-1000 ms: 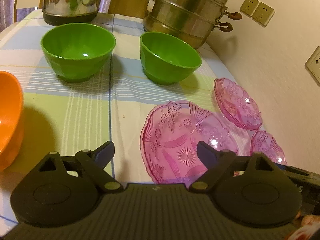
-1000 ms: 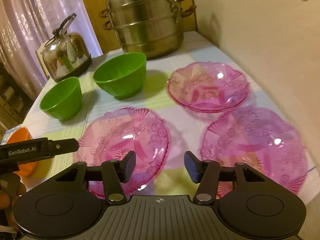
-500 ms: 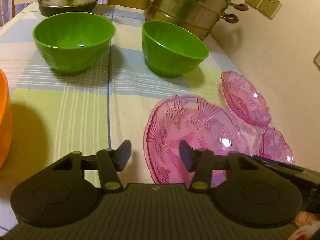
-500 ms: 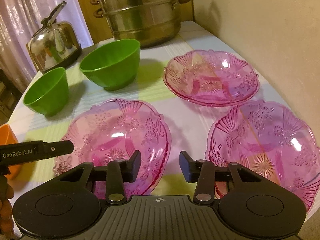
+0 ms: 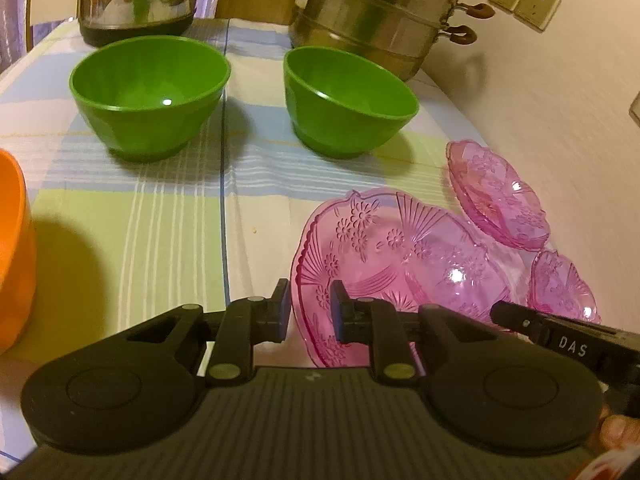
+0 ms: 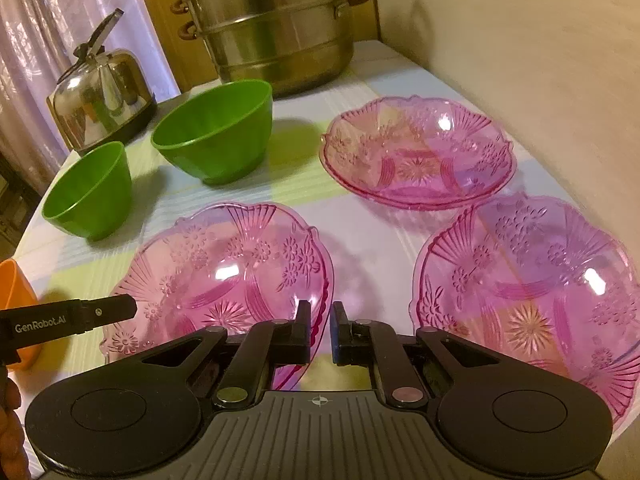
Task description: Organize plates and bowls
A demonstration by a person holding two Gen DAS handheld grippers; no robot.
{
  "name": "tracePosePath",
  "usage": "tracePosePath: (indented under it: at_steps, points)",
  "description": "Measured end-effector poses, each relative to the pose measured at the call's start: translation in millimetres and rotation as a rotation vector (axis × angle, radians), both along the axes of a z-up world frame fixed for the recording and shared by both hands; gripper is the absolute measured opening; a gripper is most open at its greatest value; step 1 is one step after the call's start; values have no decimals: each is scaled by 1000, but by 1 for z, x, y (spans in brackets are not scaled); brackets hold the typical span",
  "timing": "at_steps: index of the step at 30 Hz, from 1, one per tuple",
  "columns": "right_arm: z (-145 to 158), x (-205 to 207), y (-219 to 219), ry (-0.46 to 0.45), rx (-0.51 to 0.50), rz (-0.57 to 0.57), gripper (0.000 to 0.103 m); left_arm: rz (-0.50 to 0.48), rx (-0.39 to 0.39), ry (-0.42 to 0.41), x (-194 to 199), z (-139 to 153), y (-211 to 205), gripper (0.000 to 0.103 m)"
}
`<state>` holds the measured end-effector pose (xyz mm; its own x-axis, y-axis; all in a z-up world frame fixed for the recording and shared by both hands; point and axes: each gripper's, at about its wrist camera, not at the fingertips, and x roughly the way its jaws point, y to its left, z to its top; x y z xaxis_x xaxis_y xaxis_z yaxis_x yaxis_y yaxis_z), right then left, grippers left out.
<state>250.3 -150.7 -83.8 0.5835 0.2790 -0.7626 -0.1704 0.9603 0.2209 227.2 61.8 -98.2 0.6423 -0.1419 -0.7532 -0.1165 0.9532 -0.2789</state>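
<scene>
Three pink glass plates lie on the checked tablecloth. The near-left pink plate (image 5: pixel 400 256) (image 6: pixel 216 272) sits between both grippers. My left gripper (image 5: pixel 307 308) has its jaws nearly closed around that plate's left rim. My right gripper (image 6: pixel 320 330) has its jaws nearly closed around the same plate's right rim. The far pink plate (image 6: pixel 418 152) (image 5: pixel 496 192) and the near-right pink plate (image 6: pixel 532 292) (image 5: pixel 560 284) lie untouched. Two green bowls (image 5: pixel 150 92) (image 5: pixel 348 100) stand further back. An orange bowl (image 5: pixel 14 248) is at the left edge.
A steel steamer pot (image 6: pixel 272 20) and a steel kettle (image 6: pixel 100 88) stand at the back of the table. The wall (image 6: pixel 520 60) runs close along the right side. The table's right edge is near the plates.
Both grippers have closed from wide open to nearly shut and moved in onto opposite rims of the near-left pink plate.
</scene>
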Motion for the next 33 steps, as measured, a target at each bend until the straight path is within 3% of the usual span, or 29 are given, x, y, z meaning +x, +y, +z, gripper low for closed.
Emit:
tracePosePath:
  at_steps: [7, 15, 22, 27, 33]
  points:
    - [24, -7, -5, -45, 23, -15, 9, -85, 120, -61, -2, 31, -14, 17]
    - [60, -16, -29, -97, 46, -83, 9, -175, 99, -124, 11, 83, -38, 17]
    - [91, -39, -81, -137, 53, -188, 10, -295, 88, -176, 23, 119, -97, 17]
    - [92, -59, -124, -131, 51, -274, 11, -356, 35, -159, 28, 114, -144, 17]
    - [67, -75, -166, -80, 31, -360, 11, -389, 18, -127, 28, 77, -188, 17]
